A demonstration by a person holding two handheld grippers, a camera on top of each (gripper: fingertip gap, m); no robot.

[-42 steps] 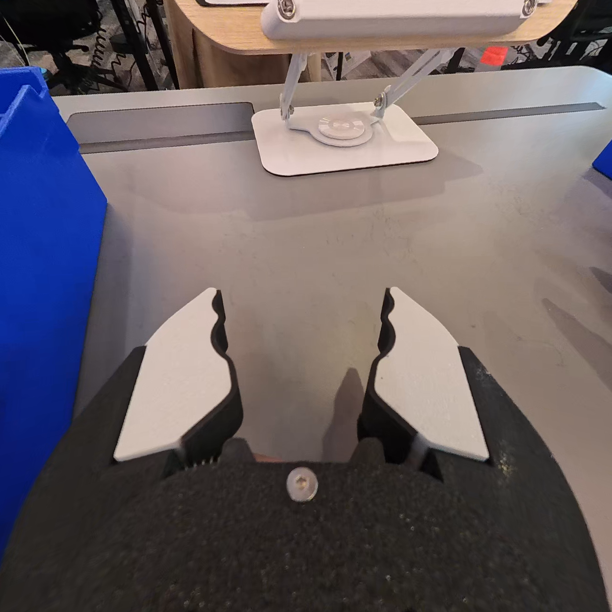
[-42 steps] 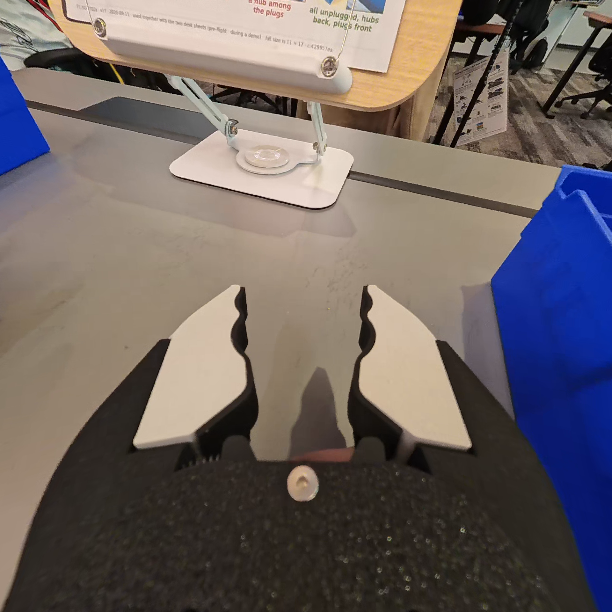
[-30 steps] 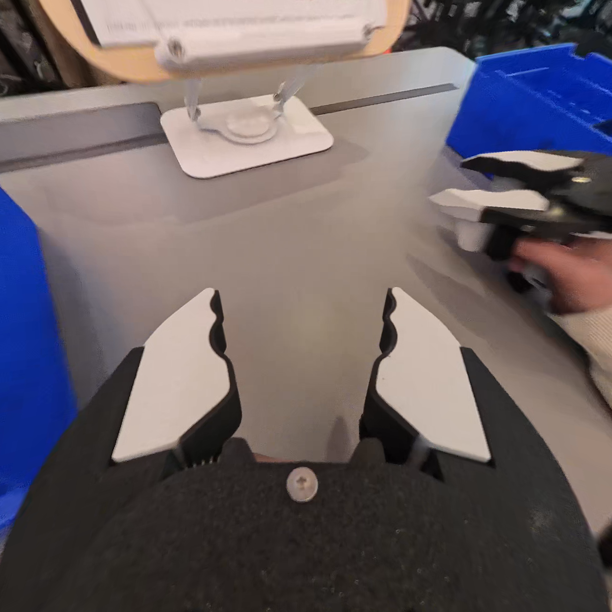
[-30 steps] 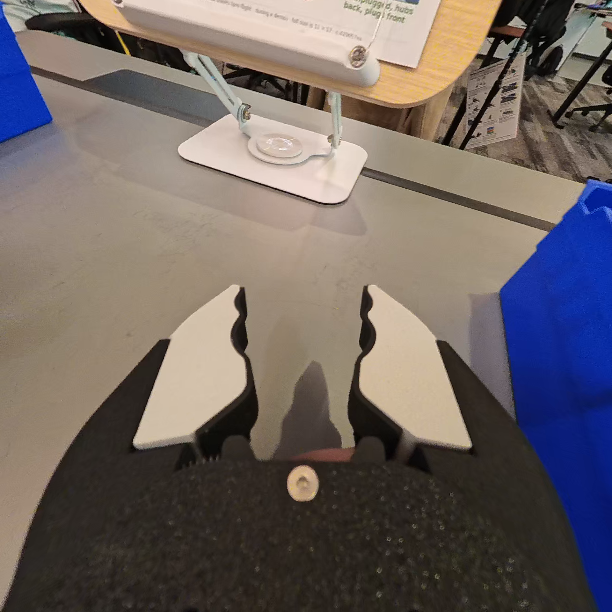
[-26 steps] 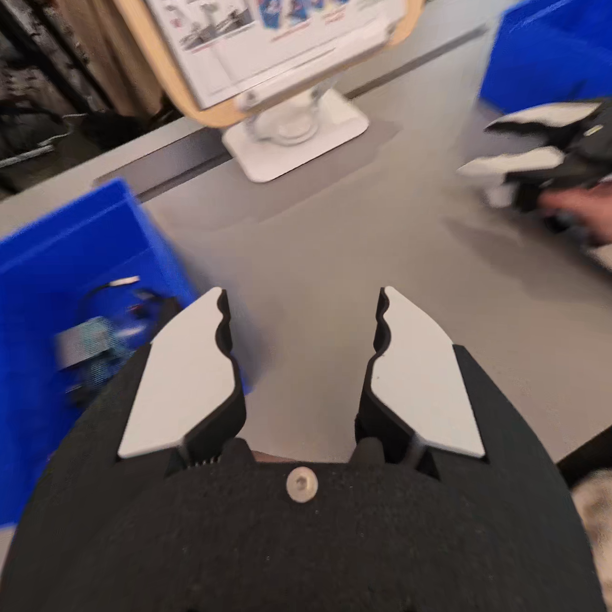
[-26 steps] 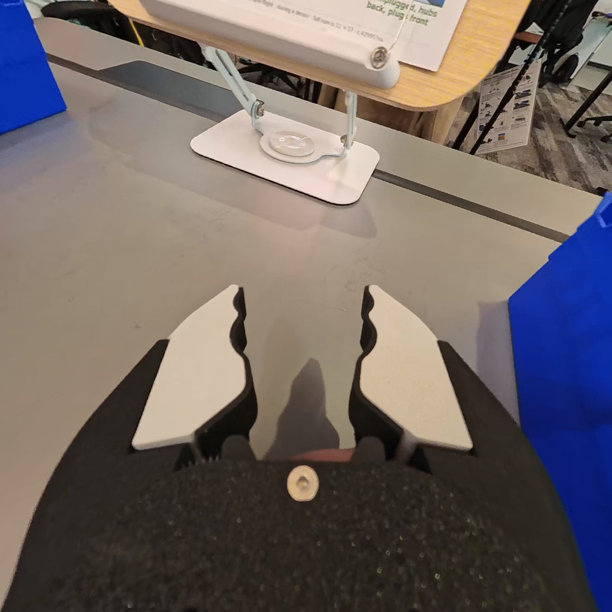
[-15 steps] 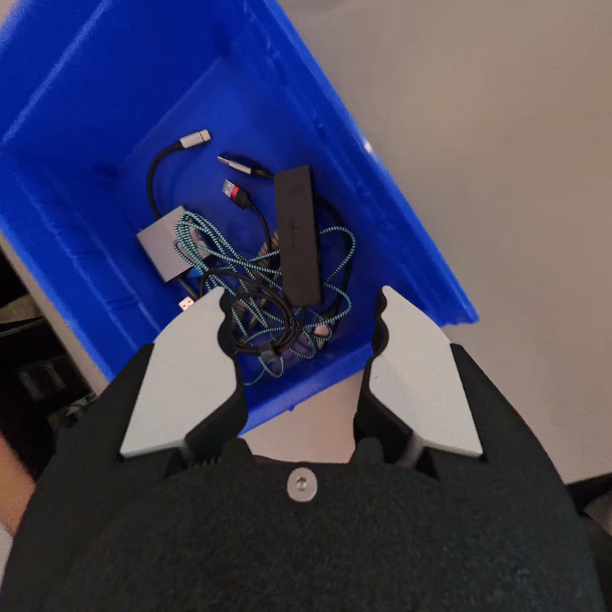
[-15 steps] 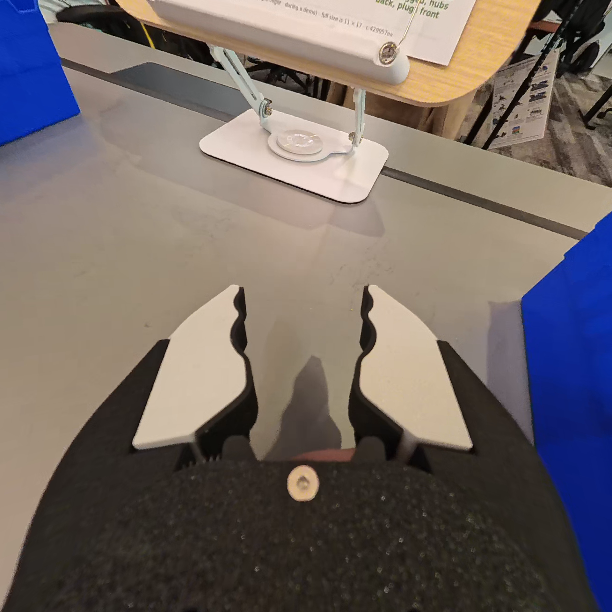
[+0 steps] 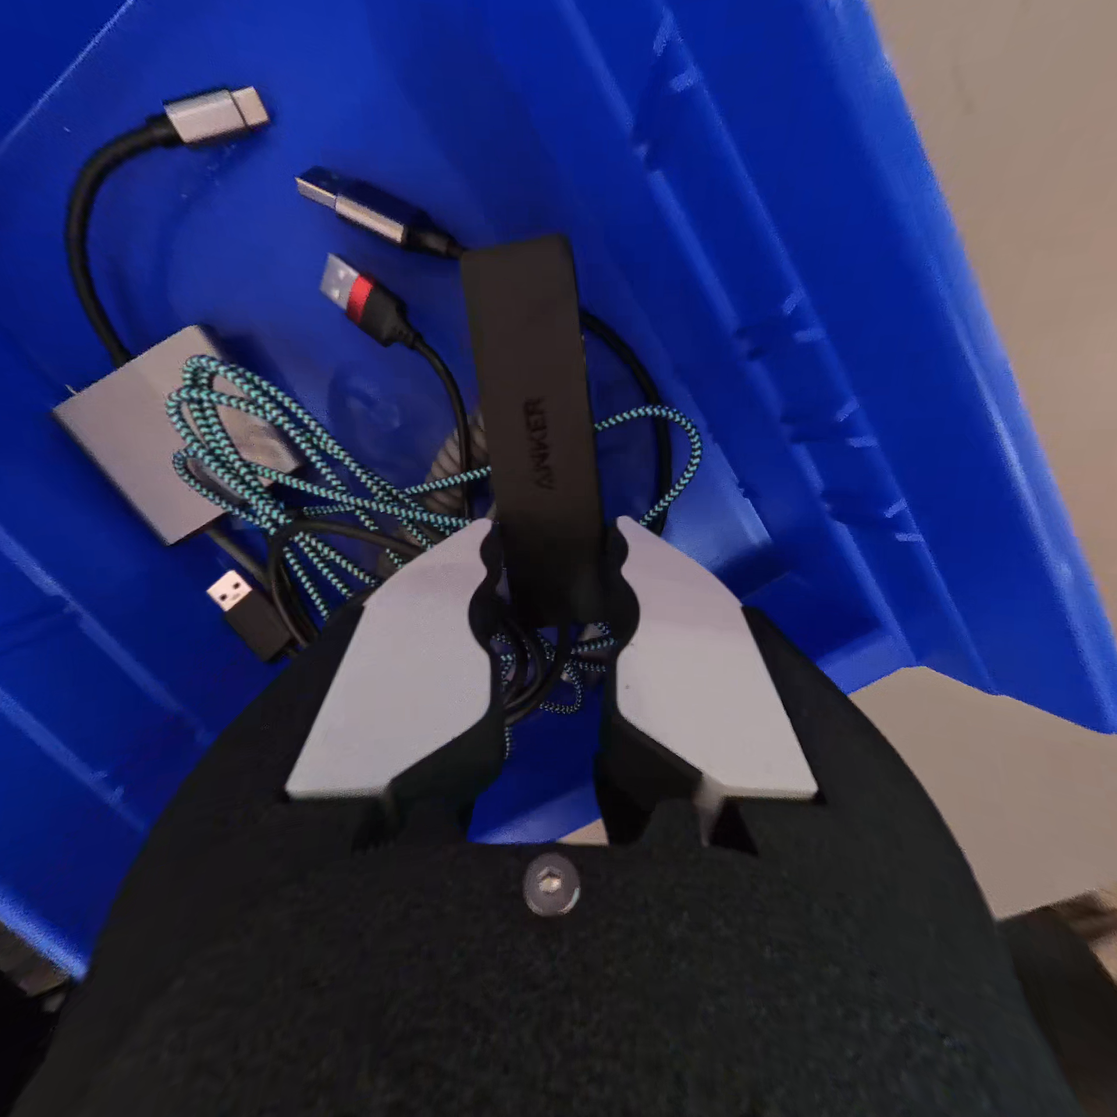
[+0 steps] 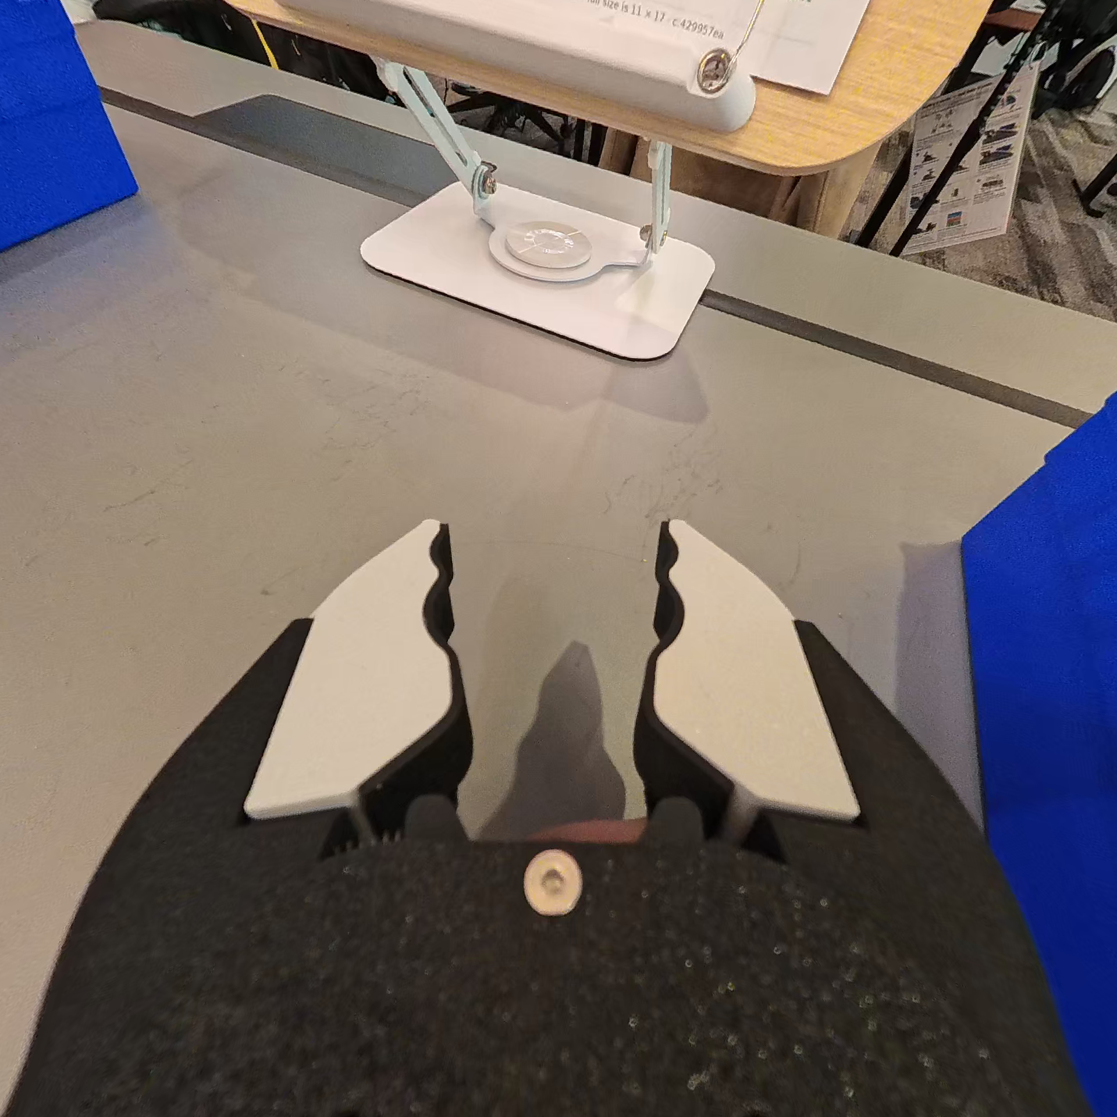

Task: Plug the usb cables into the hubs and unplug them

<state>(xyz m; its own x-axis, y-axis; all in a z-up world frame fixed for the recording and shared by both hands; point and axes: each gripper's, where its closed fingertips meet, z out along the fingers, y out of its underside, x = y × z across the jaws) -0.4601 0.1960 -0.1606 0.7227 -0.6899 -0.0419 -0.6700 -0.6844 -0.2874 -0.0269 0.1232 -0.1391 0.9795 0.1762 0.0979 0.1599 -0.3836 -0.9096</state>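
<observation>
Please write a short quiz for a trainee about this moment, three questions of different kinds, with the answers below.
1. True or false: the left gripper has its fingers on both sides of the black hub inside the blue bin.
2. Which thing lies partly under the teal braided cable? A) the grey hub B) the white stand C) a red box
3. Fill in: the right gripper is ____ and holds nothing above the grey table.

Key: 1 true; 2 A; 3 open
</observation>
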